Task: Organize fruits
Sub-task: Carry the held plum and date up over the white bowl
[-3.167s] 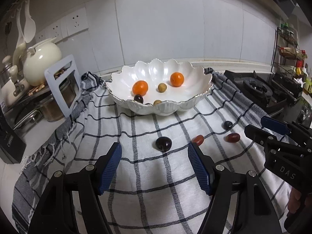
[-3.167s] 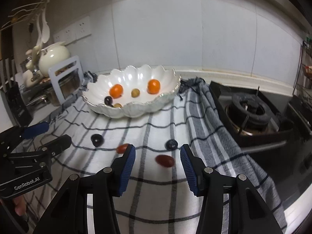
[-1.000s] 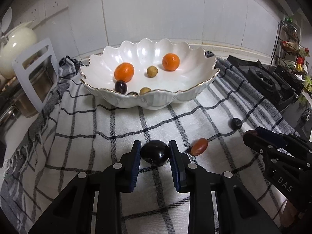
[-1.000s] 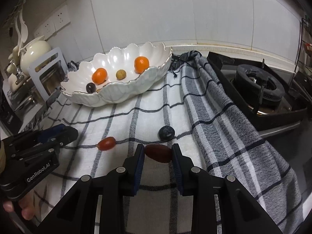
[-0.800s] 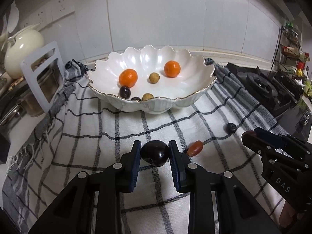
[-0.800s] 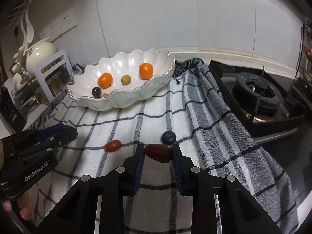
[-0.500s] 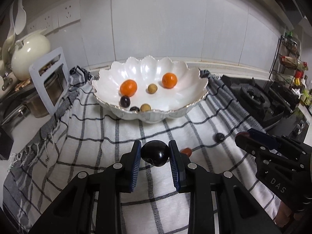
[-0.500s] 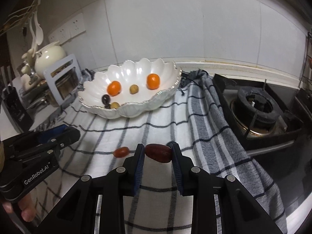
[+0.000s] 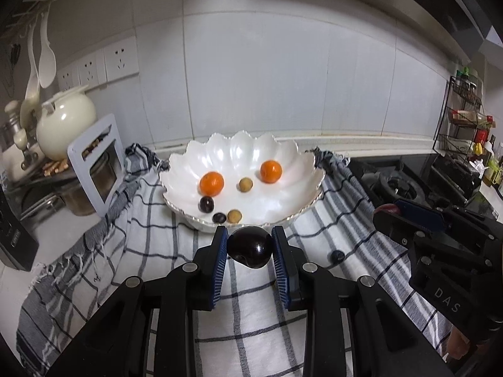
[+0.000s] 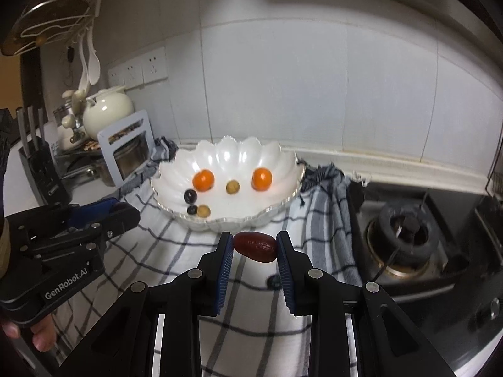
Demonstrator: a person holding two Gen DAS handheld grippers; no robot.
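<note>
Your left gripper (image 9: 250, 248) is closed on a dark plum (image 9: 250, 246), with one blue pad on each side of it at the widest part. Your right gripper (image 10: 254, 246) is closed on a red date (image 10: 255, 246), and here the pads press on its two ends. Both fruits are in the air above the checked cloth (image 9: 245, 314), in front of the white bowl (image 10: 283, 201) and not yet over its rim.

I think both fruits are light. The plum has a smooth, shiny skin, so it may slip or turn between the pads, and it probably bruises if you squeeze harder. The date looks firmer and a little wrinkled, so it should stay better. But holding it by the tips is less safe than holding it across the middle, because it can pop out.

The plum is almost round, with one slightly pointed part toward the lower right in the left wrist view. The long axis of the date lies nearly level, from pad to pad, with its right end a little lower.

Two oranges (image 9: 211, 183) and some small fruits already lie in the bowl. One small dark berry (image 9: 337, 256) lies on the cloth near your right gripper.
</note>
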